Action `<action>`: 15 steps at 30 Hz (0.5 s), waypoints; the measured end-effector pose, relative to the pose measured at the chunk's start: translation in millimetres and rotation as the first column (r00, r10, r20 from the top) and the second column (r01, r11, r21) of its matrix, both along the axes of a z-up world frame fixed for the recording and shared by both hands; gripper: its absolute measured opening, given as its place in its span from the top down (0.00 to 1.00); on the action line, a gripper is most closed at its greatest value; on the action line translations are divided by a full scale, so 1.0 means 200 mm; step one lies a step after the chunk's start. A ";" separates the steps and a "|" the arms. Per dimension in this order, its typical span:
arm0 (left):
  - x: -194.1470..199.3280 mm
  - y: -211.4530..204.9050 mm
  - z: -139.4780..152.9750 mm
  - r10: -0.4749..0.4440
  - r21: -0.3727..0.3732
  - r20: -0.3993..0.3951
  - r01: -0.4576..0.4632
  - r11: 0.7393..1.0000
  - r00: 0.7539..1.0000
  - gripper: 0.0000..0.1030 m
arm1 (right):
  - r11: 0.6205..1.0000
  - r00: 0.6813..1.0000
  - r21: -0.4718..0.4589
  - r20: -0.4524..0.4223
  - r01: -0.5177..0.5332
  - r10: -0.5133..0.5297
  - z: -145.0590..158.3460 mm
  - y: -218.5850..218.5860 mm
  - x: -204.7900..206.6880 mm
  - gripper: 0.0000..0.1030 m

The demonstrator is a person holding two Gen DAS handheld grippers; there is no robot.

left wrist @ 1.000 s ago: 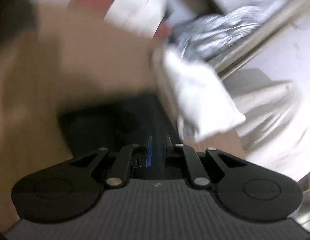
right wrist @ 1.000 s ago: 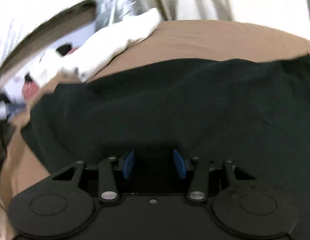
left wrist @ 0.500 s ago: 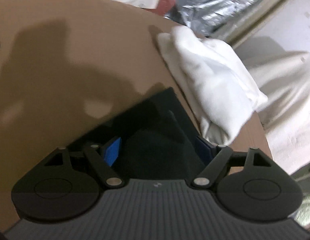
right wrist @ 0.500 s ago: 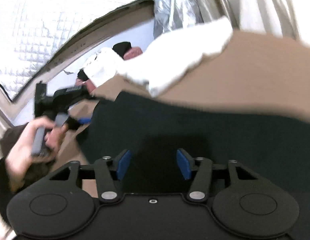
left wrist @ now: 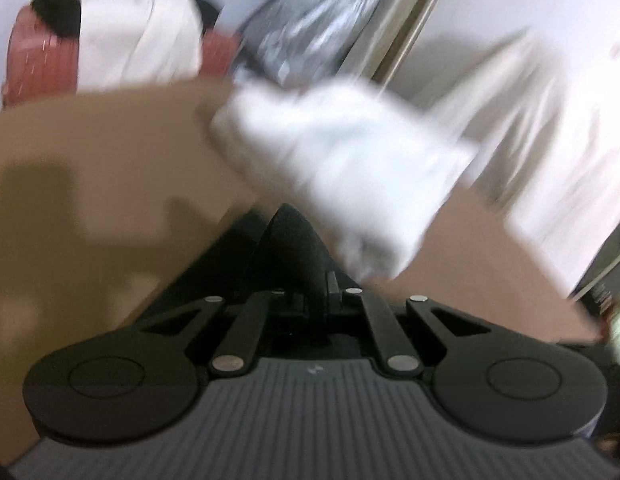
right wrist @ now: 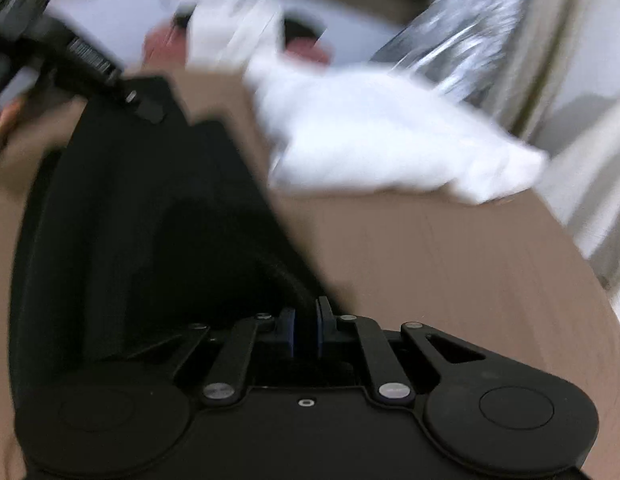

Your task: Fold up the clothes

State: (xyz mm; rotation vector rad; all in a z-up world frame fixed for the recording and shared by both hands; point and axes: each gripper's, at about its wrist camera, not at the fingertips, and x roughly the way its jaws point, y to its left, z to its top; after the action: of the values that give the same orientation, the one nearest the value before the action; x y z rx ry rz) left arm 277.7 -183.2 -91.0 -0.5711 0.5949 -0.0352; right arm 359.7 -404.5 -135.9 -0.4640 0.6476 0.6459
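Note:
A black garment [right wrist: 142, 220] lies on the brown table [right wrist: 449, 272]. My right gripper [right wrist: 306, 330] is shut on its near edge, a fold pinched between the blue pads. My left gripper [left wrist: 313, 286] is shut on another corner of the black garment [left wrist: 290, 248], which rises in a peak between its fingers. In the right wrist view the left gripper [right wrist: 146, 106] grips the garment's far corner. A folded white garment [left wrist: 341, 168] lies on the table just beyond; it also shows in the right wrist view [right wrist: 381, 140]. Both views are blurred.
A red suitcase [left wrist: 38, 64] with white cloth [left wrist: 138, 40] draped on it stands beyond the table. Silver foil sheeting [left wrist: 317, 20] and a pale pole [left wrist: 413, 20] are at the back. White fabric [left wrist: 557, 152] hangs at the right, past the table's edge.
Both grippers were open over the black garment half a second ago and have shut on it. The right gripper has swung left; a corner now rises in the left gripper.

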 end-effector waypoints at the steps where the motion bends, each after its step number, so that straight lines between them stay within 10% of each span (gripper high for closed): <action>1: -0.04 0.03 0.03 0.009 -0.051 0.042 -0.007 0.999 0.999 0.95 | 0.997 0.999 0.054 -0.003 0.047 -0.047 0.00 -0.05 0.02 0.90; 5: -0.02 0.11 -0.06 0.084 -0.085 -0.038 -0.087 0.993 0.996 0.94 | 0.937 0.973 0.263 -0.037 0.231 -0.229 0.01 -0.24 0.08 0.91; 8: 0.10 0.13 -0.20 0.112 -0.052 -0.212 -0.126 0.991 0.971 0.94 | 0.940 0.954 0.172 0.001 0.296 -0.301 -0.06 -0.13 0.14 0.91; 13: 0.12 0.14 -0.23 0.102 -0.070 -0.254 -0.124 0.990 0.962 0.93 | 0.940 0.942 0.064 -0.012 0.336 -0.336 -0.08 0.07 0.09 0.83; 15: 0.10 0.18 -0.23 0.069 -0.125 -0.230 -0.100 0.987 0.971 0.93 | 0.949 0.959 0.139 -0.050 0.283 -0.279 -0.01 0.06 -0.08 0.60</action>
State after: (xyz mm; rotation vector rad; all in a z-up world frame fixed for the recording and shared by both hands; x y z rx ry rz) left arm 298.6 -147.8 -136.9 -0.7385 0.7919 0.0713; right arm 344.3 -392.6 -137.6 -0.2207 0.6745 0.4258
